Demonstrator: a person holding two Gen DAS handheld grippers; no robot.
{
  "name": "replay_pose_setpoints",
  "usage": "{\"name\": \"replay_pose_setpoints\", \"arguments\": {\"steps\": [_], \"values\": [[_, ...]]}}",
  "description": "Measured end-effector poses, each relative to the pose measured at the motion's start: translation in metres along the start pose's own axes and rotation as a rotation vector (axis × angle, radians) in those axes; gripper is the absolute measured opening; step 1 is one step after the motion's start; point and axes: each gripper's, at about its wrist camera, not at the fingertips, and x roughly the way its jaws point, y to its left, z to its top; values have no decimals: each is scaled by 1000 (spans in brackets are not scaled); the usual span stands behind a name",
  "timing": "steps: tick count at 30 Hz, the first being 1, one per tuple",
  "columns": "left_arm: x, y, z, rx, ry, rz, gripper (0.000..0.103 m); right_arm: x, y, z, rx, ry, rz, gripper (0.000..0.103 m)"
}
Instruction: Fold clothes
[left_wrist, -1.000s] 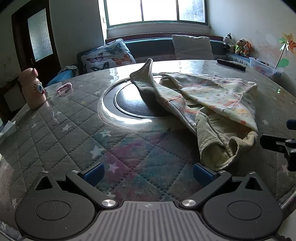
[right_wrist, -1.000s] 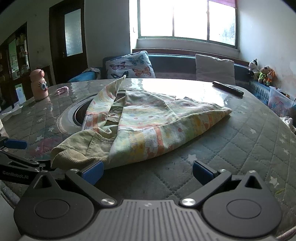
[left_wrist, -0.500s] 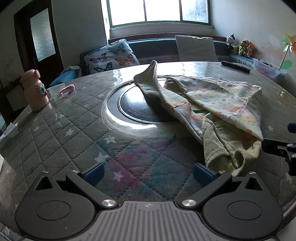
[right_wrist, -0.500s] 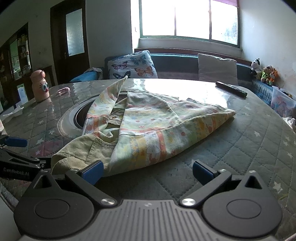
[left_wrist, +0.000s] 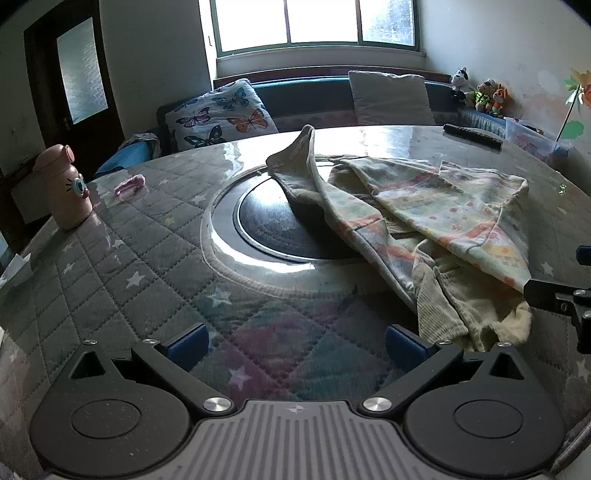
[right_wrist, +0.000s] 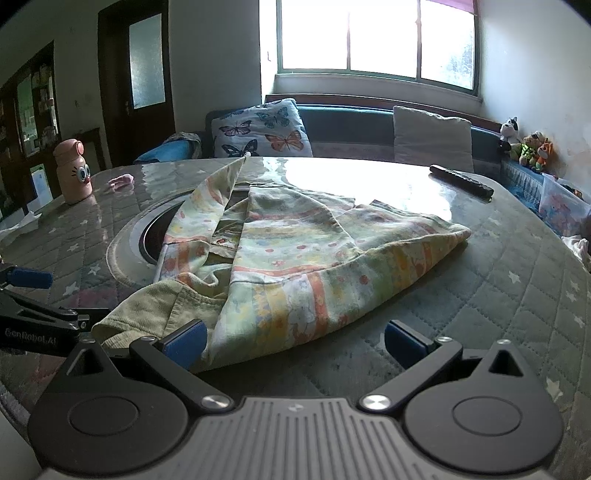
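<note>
A pale patterned garment (left_wrist: 436, 221) with a ribbed yellow-green hem lies crumpled on the round quilted table (left_wrist: 122, 266), one sleeve sticking up over the dark centre disc. It also shows in the right wrist view (right_wrist: 295, 258). My left gripper (left_wrist: 295, 341) is open and empty, low over the table, to the left of the hem. My right gripper (right_wrist: 295, 341) is open and empty, right at the garment's near edge; its left finger (right_wrist: 184, 341) is beside the hem. Each gripper shows at the edge of the other's view.
A dark round inset (left_wrist: 280, 225) sits in the table's middle. A pink bottle (left_wrist: 64, 186) and a small pink item (left_wrist: 129, 184) stand at the far left. A remote control (right_wrist: 461, 181) lies at the far right. A bench with cushions (right_wrist: 262, 129) is behind.
Both grippers have drawn slightly nearer to the garment's hem. The garment has not moved. Both grippers have stayed open.
</note>
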Motion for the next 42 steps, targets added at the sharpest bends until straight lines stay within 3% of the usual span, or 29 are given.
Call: {"name": "replay_pose_setpoints", "arguments": {"steps": [28, 38, 42], "values": [[38, 1, 40, 36, 19, -7, 103, 37, 13, 20, -119, 62, 45, 103], [56, -3, 64, 61, 3, -5, 103, 52, 11, 46, -152, 49, 56, 102], [68, -4, 78, 62, 2, 1, 100, 64, 7, 60, -156, 43, 62, 97]]}}
